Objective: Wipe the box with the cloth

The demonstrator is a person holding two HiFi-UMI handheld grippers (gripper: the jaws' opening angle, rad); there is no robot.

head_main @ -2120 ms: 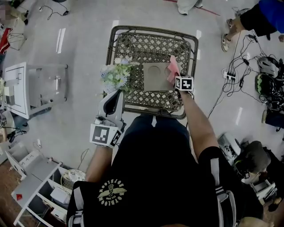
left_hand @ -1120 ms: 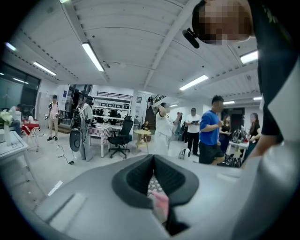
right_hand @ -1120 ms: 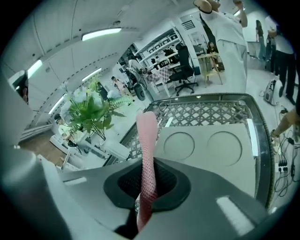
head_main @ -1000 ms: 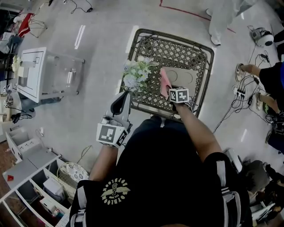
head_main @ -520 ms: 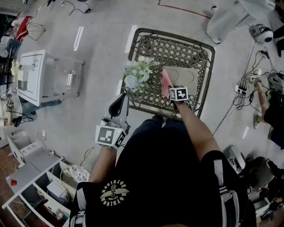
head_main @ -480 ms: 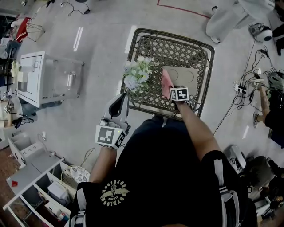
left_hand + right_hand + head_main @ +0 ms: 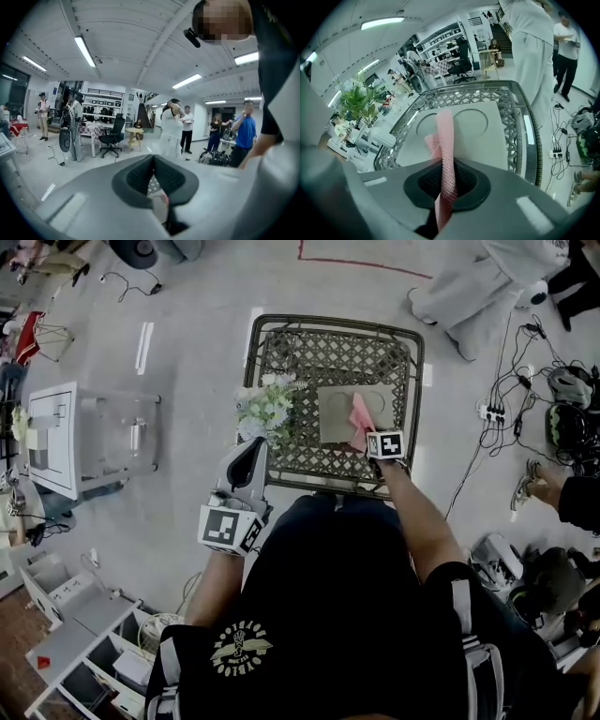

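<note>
The right tool (image 7: 446, 185) pinches the pink cloth (image 7: 444, 131). The cloth seems to rest on the flat grey box (image 7: 483, 140), which sits on the metal lattice tabletop (image 7: 281, 334). The wiping looks started, not done. The left tool (image 7: 152, 183) is squeezed closed on nothing, off to the side.

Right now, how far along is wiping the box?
Done: the right gripper is shut on the pink cloth. In hand: the cloth is over the near edge of the box. Left: the wiping; no cleaned patch shows. The left gripper is shut, near the flowers.
</note>
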